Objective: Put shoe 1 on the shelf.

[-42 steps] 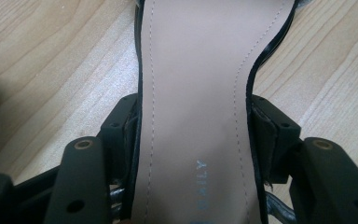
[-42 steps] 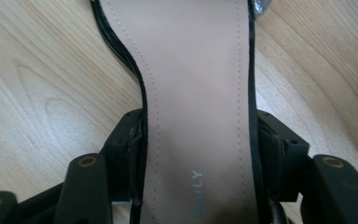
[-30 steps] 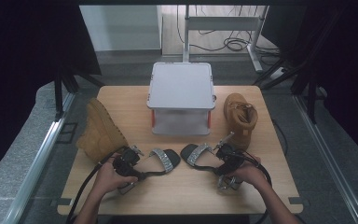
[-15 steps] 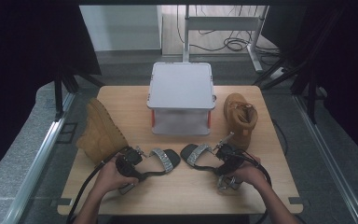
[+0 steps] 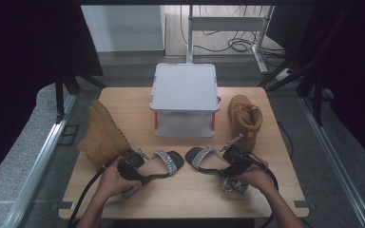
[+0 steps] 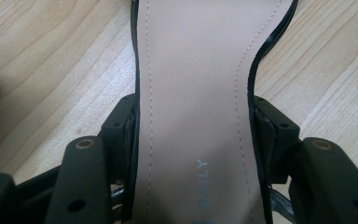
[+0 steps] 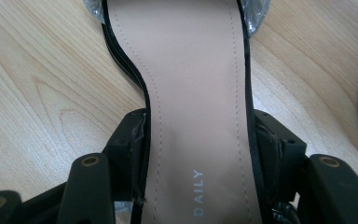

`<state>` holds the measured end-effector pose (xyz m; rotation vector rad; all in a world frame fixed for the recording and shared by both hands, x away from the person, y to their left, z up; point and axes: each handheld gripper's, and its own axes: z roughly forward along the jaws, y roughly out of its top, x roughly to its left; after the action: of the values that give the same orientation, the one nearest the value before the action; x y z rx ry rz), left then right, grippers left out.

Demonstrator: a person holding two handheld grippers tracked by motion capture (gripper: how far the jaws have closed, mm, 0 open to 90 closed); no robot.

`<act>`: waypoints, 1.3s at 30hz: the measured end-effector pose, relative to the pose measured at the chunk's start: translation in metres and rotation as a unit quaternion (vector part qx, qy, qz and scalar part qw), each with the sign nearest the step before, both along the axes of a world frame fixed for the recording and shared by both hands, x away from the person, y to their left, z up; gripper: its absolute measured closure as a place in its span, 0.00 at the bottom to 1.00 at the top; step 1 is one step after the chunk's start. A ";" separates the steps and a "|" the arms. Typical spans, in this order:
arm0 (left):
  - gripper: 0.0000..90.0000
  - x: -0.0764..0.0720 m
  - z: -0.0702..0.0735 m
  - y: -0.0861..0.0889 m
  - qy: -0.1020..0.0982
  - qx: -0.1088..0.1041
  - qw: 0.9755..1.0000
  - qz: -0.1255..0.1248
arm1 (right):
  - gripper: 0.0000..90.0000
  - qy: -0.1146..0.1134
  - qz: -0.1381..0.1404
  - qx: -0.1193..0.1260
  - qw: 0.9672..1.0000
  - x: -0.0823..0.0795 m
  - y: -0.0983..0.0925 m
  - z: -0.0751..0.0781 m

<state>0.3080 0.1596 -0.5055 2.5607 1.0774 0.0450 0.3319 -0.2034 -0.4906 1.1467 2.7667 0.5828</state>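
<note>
Nothing has moved since the earlier frames: both hands, both sandals, both boots and the box sit where they were.

Nearest me, at 7 o'clock on the table, my left gripper is clamped across the left sandal. In the left gripper view the two jaws press on the black edges of the sandal's narrow waist, one on each side, with the tan insole running up between them and away from the camera. Sandal lies flat on the wood, toe strap pointing to 3 o'clock in the high view.

At 5 o'clock, my right gripper is clamped the same way on the right sandal. In the right gripper view the jaws bear on both edges of its waist, the word DAILY printed on the insole between them. A glittery silver strap shows at the far end. Toe points to 9 o'clock in the high view, so the two sandals face toe to toe, near each other but apart, at table centre front.

Farther out, a tan boot lies at 9 o'clock, just beside my left gripper. A second boot stands at 2 o'clock, just beyond the right gripper.

Farthest, a grey box with its lid on sits at 12 o'clock, between the boots.
</note>
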 end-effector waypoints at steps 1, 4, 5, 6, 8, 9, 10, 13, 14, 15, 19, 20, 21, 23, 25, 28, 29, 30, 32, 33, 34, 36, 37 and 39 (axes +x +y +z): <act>0.47 0.000 0.000 0.000 -0.001 -0.003 1.000 0.001 | 0.46 -0.002 -0.001 0.004 1.000 0.000 -0.001 0.000; 0.47 -0.001 0.003 0.001 -0.002 -0.012 1.000 0.006 | 0.46 -0.004 -0.011 0.021 1.000 -0.001 -0.006 0.001; 0.47 -0.002 0.004 0.002 -0.003 -0.013 1.000 0.008 | 0.46 -0.006 -0.015 0.026 1.000 -0.001 -0.007 0.003; 0.47 -0.002 0.004 0.002 -0.004 -0.015 1.000 0.010 | 0.46 -0.008 -0.016 0.028 0.999 -0.001 -0.008 0.004; 0.47 -0.002 0.006 0.003 -0.007 -0.019 1.000 0.014 | 0.46 -0.013 -0.022 0.032 0.999 -0.002 -0.009 0.006; 0.47 -0.002 0.007 0.003 -0.009 -0.022 1.000 0.016 | 0.46 -0.015 -0.023 0.034 0.999 -0.002 -0.010 0.008; 0.47 -0.002 0.008 0.004 -0.011 -0.025 0.999 0.018 | 0.46 -0.017 -0.024 0.035 0.999 -0.003 -0.010 0.009; 0.47 -0.002 0.011 0.005 -0.017 -0.038 0.999 0.029 | 0.46 -0.021 -0.026 0.040 0.999 -0.004 -0.011 0.013; 0.47 -0.002 0.011 0.006 -0.019 -0.042 0.998 0.035 | 0.46 -0.019 -0.027 0.043 0.999 -0.004 -0.011 0.014; 0.47 -0.002 0.011 0.005 -0.023 -0.045 0.998 0.042 | 0.46 -0.017 -0.029 0.046 0.998 -0.004 -0.012 0.014; 0.47 -0.002 0.011 0.003 -0.033 -0.052 0.996 0.061 | 0.46 -0.018 -0.051 0.056 0.997 -0.006 -0.013 0.015; 0.47 -0.002 0.011 0.003 -0.034 -0.054 0.996 0.064 | 0.46 -0.020 -0.058 0.059 0.996 -0.007 -0.013 0.016; 0.47 -0.002 0.012 0.003 -0.035 -0.056 0.996 0.067 | 0.46 -0.022 -0.061 0.060 0.996 -0.007 -0.013 0.016; 0.47 -0.002 0.013 0.003 -0.039 -0.060 0.994 0.077 | 0.46 -0.025 -0.072 0.067 0.995 -0.008 -0.014 0.017; 0.47 -0.002 0.014 0.003 -0.042 -0.065 0.993 0.087 | 0.46 -0.026 -0.080 0.072 0.994 -0.008 -0.014 0.017; 0.47 -0.002 0.015 0.003 -0.042 -0.069 0.992 0.096 | 0.46 -0.030 -0.087 0.074 0.993 -0.010 -0.012 0.017; 0.47 -0.002 0.016 0.003 -0.042 -0.068 0.992 0.098 | 0.46 -0.033 -0.091 0.073 0.993 -0.011 -0.012 0.017; 0.47 -0.002 0.016 0.003 -0.044 -0.068 0.991 0.104 | 0.46 -0.035 -0.097 0.073 0.992 -0.011 -0.011 0.018; 0.47 -0.002 0.018 0.002 -0.047 -0.068 0.990 0.112 | 0.46 -0.041 -0.105 0.076 0.991 -0.011 -0.010 0.019; 0.47 -0.001 0.020 0.002 -0.048 -0.069 0.990 0.114 | 0.46 -0.043 -0.109 0.077 0.990 -0.010 -0.010 0.020; 0.47 -0.001 0.021 0.002 -0.049 -0.073 0.989 0.117 | 0.46 -0.047 -0.111 0.078 0.990 -0.010 -0.009 0.021; 0.47 0.000 0.023 0.002 -0.051 -0.076 0.989 0.119 | 0.46 -0.048 -0.113 0.081 0.989 -0.009 -0.009 0.021; 0.47 0.001 0.024 0.002 -0.053 -0.076 0.989 0.118 | 0.46 -0.048 -0.114 0.084 0.989 -0.008 -0.009 0.021; 0.47 0.002 0.027 0.001 -0.055 -0.075 0.988 0.123 | 0.46 -0.049 -0.117 0.086 0.988 -0.007 -0.009 0.020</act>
<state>0.3102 0.1610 -0.4783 2.2528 1.2955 0.1603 0.3246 -0.2123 -0.4702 1.4126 2.4911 0.8366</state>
